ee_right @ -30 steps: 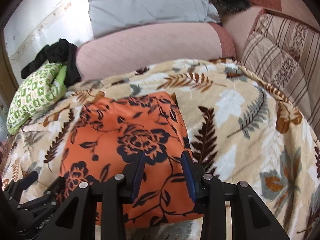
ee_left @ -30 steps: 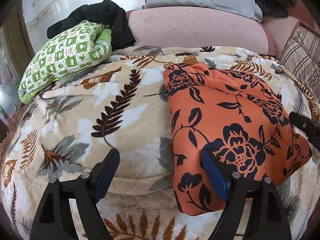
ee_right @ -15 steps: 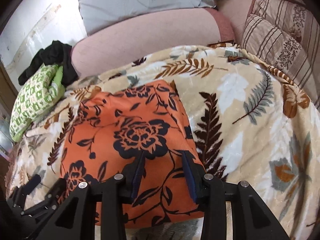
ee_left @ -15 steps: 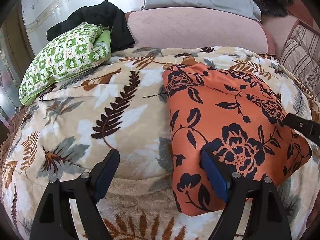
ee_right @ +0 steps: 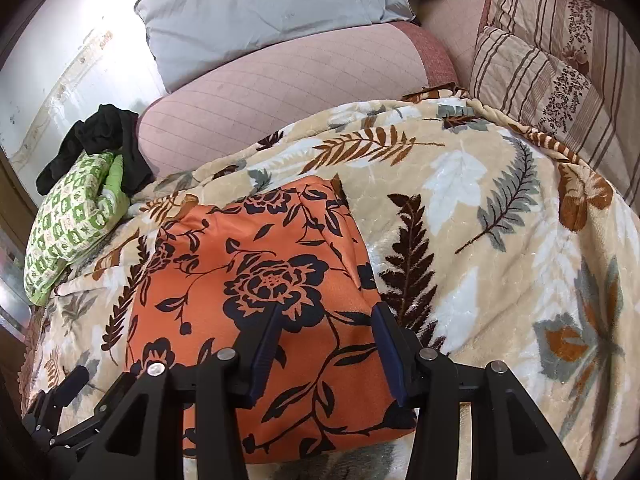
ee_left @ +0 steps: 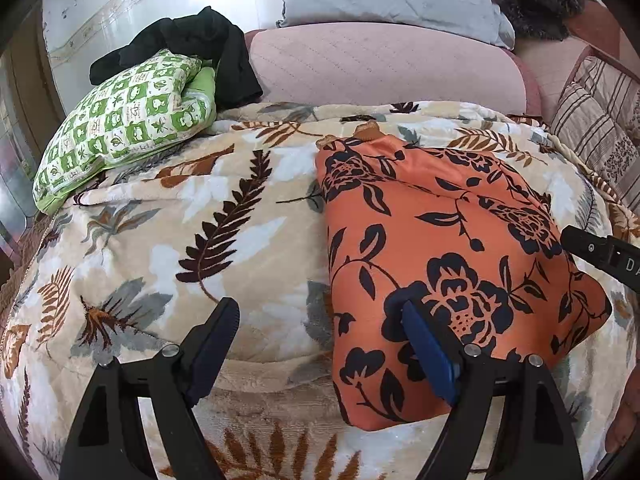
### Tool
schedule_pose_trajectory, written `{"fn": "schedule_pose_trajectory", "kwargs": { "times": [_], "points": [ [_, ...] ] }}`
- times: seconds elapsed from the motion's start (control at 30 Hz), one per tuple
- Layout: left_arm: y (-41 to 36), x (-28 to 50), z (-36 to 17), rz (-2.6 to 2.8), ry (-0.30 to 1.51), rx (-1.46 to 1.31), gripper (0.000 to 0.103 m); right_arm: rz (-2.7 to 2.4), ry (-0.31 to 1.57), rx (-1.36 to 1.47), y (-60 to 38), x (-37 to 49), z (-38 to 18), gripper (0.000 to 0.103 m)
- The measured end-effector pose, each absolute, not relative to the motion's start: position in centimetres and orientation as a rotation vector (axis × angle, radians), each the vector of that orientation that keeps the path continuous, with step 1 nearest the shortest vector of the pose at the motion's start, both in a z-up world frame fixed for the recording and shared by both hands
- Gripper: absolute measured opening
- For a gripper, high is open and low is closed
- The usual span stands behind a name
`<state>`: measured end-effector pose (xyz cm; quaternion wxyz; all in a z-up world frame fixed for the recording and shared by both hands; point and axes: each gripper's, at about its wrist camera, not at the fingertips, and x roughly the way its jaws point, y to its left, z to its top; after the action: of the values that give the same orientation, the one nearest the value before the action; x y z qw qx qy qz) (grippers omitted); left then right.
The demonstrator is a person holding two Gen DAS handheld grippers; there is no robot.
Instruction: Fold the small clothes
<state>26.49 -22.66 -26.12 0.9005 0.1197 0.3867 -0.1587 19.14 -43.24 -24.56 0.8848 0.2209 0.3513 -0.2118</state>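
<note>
While the orange floral garment (ee_right: 256,300) lies folded into a compact rectangle on the leaf-print blanket (ee_right: 500,240), both tools hang over its near end. The right gripper (ee_right: 326,346) sits above the garment's near right corner with its jaws apart; they have just been opening, cloth lies below the gap, and the pads do not appear to press on it, so it reads as released. The left gripper (ee_left: 320,344) stands wide open at the garment's near left edge: its right-hand finger lies over the fabric, the other over bare blanket beside it, and it grasps nothing.

Judging by the tidy edges, the fold looks finished or close to it, and the step in hand is probably letting go cleanly. To do that well, the right gripper should lift straight up off the garment with its jaws well clear, so the slippery-looking cloth is not dragged and the top layer does not slide open. Any final smoothing is best done from the garment's middle outward toward its edges.

No box, basket or drawer is visible. Beyond the garment's far left corner lie only a green patterned cushion (ee_left: 124,128) with a black cloth (ee_left: 204,44) draped on it.
</note>
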Motion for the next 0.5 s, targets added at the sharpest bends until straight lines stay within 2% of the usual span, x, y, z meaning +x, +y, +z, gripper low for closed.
{"fn": "schedule_pose_trajectory", "kwargs": {
  "times": [0.5],
  "points": [
    [-22.71,26.50,-25.98,-0.334,0.800,0.238,0.084,-0.438,0.749,0.472,-43.33,19.48,-25.19,0.050]
  ]
}}
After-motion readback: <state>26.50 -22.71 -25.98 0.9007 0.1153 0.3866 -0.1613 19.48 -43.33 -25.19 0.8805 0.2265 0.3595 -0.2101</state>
